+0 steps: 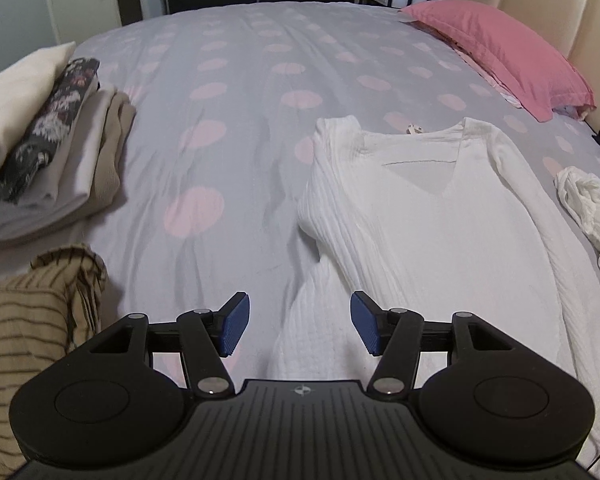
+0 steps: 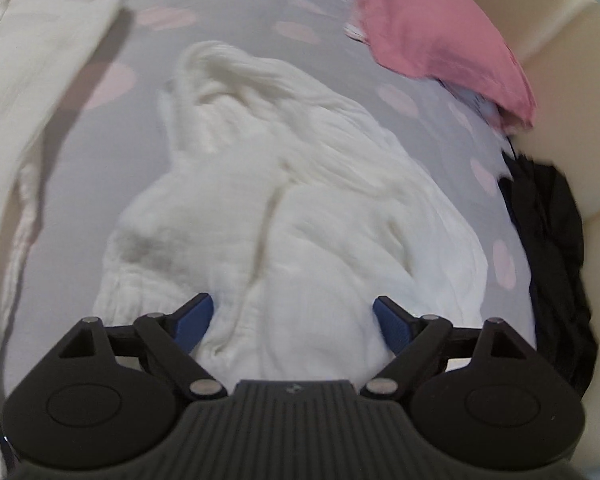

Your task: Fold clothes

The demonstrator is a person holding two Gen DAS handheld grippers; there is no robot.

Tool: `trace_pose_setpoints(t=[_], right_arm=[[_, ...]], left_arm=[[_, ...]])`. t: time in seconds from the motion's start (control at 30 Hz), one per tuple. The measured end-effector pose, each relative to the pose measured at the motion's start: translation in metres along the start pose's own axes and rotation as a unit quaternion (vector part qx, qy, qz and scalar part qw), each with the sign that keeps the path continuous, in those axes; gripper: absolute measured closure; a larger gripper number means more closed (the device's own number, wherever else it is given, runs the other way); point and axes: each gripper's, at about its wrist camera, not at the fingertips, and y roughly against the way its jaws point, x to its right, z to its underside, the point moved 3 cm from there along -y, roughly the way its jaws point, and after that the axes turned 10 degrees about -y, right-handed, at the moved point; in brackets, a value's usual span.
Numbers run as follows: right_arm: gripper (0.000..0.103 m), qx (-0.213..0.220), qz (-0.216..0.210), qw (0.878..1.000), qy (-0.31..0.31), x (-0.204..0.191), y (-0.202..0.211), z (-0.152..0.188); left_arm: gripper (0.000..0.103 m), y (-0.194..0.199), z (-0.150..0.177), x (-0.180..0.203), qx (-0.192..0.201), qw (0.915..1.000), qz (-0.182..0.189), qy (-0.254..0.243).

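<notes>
Laundry covers the polka-dot bedsheet (image 1: 236, 92) in what look like sorted zones. A white V-neck top (image 1: 420, 216) lies spread flat on the right half of the bed, neckline toward the far side and hem toward the near edge, its left sleeve already turned in along the body; that layout suggests it is the garment being folded. At the far left, a stack of folded clothes (image 1: 52, 144) sits apart, probably to keep finished pieces out of the working area, and a striped beige garment (image 1: 28, 320) bunches at the near left corner. A pink pillow (image 1: 500, 56) rests at the far right by the headboard.

The left gripper (image 1: 300, 326) hovers over the near edge of the top, where white fabric runs between and beneath its blue pads (image 1: 232, 326). Its jaws stand wide apart and grasp nothing.

The right gripper (image 2: 292, 320) points down at a crumpled white garment (image 2: 284, 184) lying to the right of the spread top, with a dark garment (image 2: 552, 248) heaped against the bed's right edge. This view is blurred. Its jaws are also spread wide, straddling a ridge of the white cloth; the pads seem to sit at or very near the fabric, but none is pinched. That posture suggests it is lined up to take hold of this piece.
</notes>
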Motion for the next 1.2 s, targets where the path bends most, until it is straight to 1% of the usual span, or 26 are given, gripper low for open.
trace_pose_setpoints(t=[0.03,0.07,0.1,0.17,0.2,0.23,0.27,0.3,0.33,0.37,0.4,0.43,0.47,0.57,0.7,0.83,0.97,1.07,1.1,1.13,1.17,1.2], right_arm=[[0.014,0.000,0.005,1.000,-0.008,0.006,-0.001,0.001],[0.009,-0.002,0.007,1.000,-0.019,0.011,-0.003,0.001],[0.008,-0.007,0.005,0.999,-0.032,0.016,-0.006,0.003],[0.007,-0.016,0.001,0.998,-0.058,0.026,-0.012,0.005],[0.007,-0.024,-0.007,0.997,-0.079,0.032,-0.014,0.005],[0.009,-0.038,-0.022,0.993,-0.109,0.036,-0.017,0.004],[0.021,-0.051,-0.037,0.988,-0.138,0.041,-0.020,0.004],[0.024,-0.059,-0.048,0.985,-0.155,0.044,-0.021,0.003],[0.028,-0.062,-0.053,0.984,-0.159,0.045,-0.020,0.002],[0.034,-0.062,-0.055,0.983,-0.161,0.046,-0.019,0.001],[0.037,-0.060,-0.054,0.984,-0.161,0.047,-0.017,0.000],[0.046,-0.057,-0.050,0.983,-0.165,0.049,-0.015,-0.001],[0.053,-0.052,-0.042,0.983,-0.172,0.053,-0.013,-0.002],[0.062,-0.040,-0.018,0.980,-0.195,0.064,-0.007,-0.005],[0.064,-0.014,0.041,0.978,-0.204,0.088,0.004,-0.009],[0.064,0.009,0.091,0.975,-0.203,0.126,0.021,-0.017],[0.064,0.005,0.145,0.964,-0.224,0.178,0.035,-0.024],[0.064,-0.015,0.207,0.948,-0.243,0.213,0.040,-0.016],[0.064,-0.028,0.215,0.943,-0.252,0.222,0.041,-0.011],[0.061,-0.042,0.214,0.940,-0.261,0.228,0.040,-0.005],[0.060,-0.051,0.208,0.940,-0.266,0.231,0.041,0.000],[0.059,-0.054,0.198,0.942,-0.266,0.229,0.044,0.004]], left_arm=[[0.049,-0.001,0.001,0.000,-0.001,1.0000,0.001,0.004],[0.049,-0.001,0.002,0.000,0.000,1.0000,0.000,0.006],[0.049,-0.002,0.002,0.001,0.001,1.0000,0.000,0.007],[0.049,-0.004,0.003,0.002,0.001,1.0000,0.001,0.008],[0.049,-0.005,0.003,0.002,0.000,1.0000,0.003,0.009],[0.049,-0.006,0.004,0.003,0.000,0.9999,0.004,0.010],[0.049,-0.007,0.004,0.003,-0.002,0.9999,0.005,0.011],[0.049,-0.009,0.005,0.003,-0.004,0.9999,0.005,0.010],[0.049,-0.010,0.005,0.003,-0.005,0.9999,0.006,0.010],[0.049,-0.011,0.006,0.003,-0.007,0.9999,0.006,0.010],[0.049,-0.012,0.006,0.003,-0.008,0.9999,0.006,0.011],[0.049,-0.012,0.006,0.003,-0.008,0.9999,0.006,0.012],[0.049,-0.012,0.006,0.004,-0.009,0.9999,0.007,0.013],[0.049,-0.012,0.007,0.004,-0.010,0.9998,0.007,0.013],[0.049,-0.014,0.009,0.005,-0.015,0.9998,0.005,0.013],[0.049,-0.018,0.011,0.004,-0.021,0.9996,0.007,0.016],[0.049,-0.020,0.013,0.002,-0.026,0.9995,0.006,0.017],[0.049,-0.020,0.012,0.002,-0.025,0.9995,0.007,0.018],[0.049,-0.019,0.011,0.002,-0.024,0.9995,0.007,0.019],[0.049,-0.019,0.011,0.002,-0.024,0.9995,0.006,0.018],[0.049,-0.019,0.011,0.002,-0.024,0.9995,0.007,0.019],[0.049,-0.020,0.011,0.002,-0.024,0.9995,0.007,0.020]])
